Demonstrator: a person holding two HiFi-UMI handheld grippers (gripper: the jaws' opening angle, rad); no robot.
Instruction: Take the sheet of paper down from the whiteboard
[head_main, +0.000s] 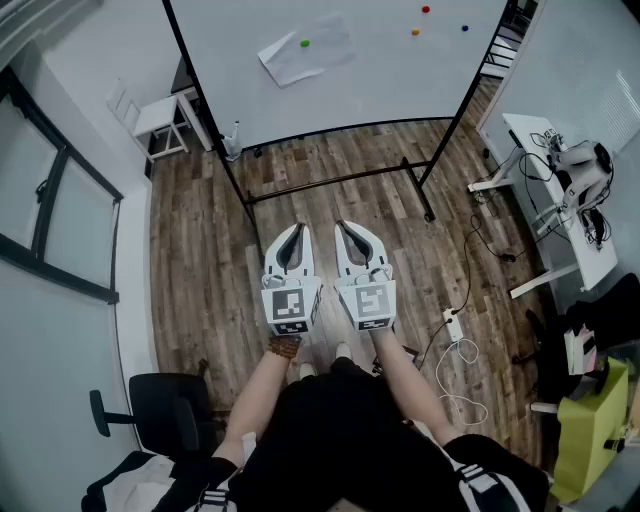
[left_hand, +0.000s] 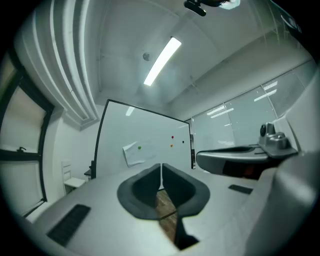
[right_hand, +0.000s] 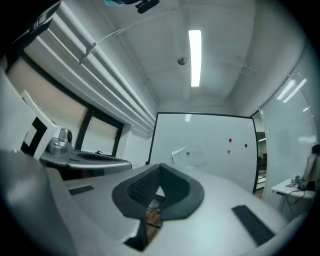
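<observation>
The sheet of paper (head_main: 305, 48) hangs slightly askew on the whiteboard (head_main: 380, 75), pinned by a green magnet (head_main: 305, 43). Both grippers are held level, side by side over the wooden floor, well short of the board. My left gripper (head_main: 298, 230) is shut with nothing in it, and so is my right gripper (head_main: 343, 227). In the left gripper view the paper (left_hand: 136, 152) lies ahead and left of the closed jaws (left_hand: 161, 169). In the right gripper view the paper (right_hand: 189, 156) shows above and right of the closed jaws (right_hand: 159, 169).
Red (head_main: 425, 9), orange (head_main: 415, 32) and blue (head_main: 464, 27) magnets sit on the board to the right of the paper. The board's black stand (head_main: 340, 180) crosses the floor ahead. A white chair (head_main: 160, 118) stands left, a white desk (head_main: 560, 200) right, and a power strip (head_main: 453, 325) on the floor.
</observation>
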